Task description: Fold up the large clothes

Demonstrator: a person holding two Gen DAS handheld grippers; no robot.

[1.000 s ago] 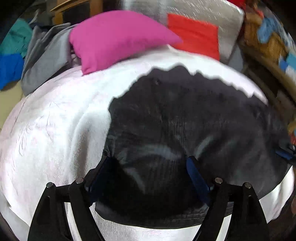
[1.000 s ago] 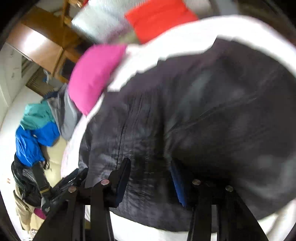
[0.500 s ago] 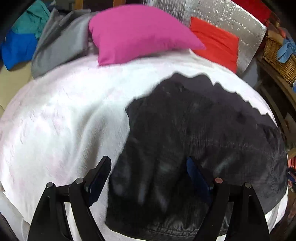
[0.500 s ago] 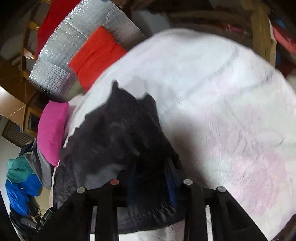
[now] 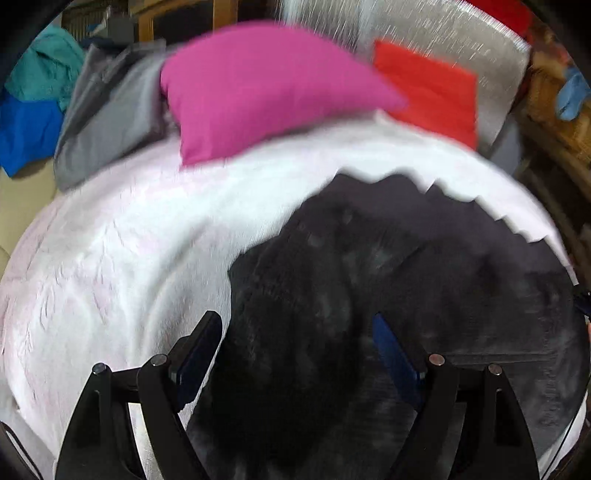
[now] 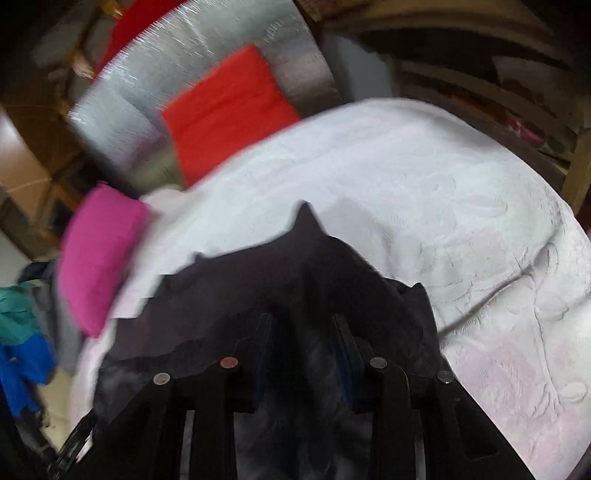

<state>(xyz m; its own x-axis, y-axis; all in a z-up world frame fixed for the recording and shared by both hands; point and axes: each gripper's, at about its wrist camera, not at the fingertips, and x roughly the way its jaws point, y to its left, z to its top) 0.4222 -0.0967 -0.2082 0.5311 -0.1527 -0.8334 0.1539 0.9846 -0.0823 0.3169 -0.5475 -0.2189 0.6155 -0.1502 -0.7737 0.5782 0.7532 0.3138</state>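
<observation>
Right now a dark garment (image 5: 369,295), blackish and faintly ribbed, lies spread over a white bedcover (image 5: 129,258) that has a raised embroidered pattern. Seen from the left wrist, the left gripper (image 5: 297,347) hangs over the near left part of that garment with its jaws wide apart; its blue-lined fingers (image 5: 388,350) straddle the cloth but do not press it, and the left finger sits just at the garment's edge beside bare bedcover. From the right wrist, the right gripper (image 6: 301,354) has its jaws drawn close, pinching a bunched fold of the dark garment (image 6: 295,266) between them; the cloth rises into a peaked ridge ahead of the fingers. Both views are blurred. At the far end of the bed a pink pillow (image 5: 258,85) rests on the bedcover, with a red cushion (image 5: 432,88) beside it, leaning against a silvery quilted panel (image 5: 461,33). Left of the pink pillow lies a grey garment (image 5: 107,114), and past it a heap of teal and blue clothing (image 5: 33,96).
</observation>
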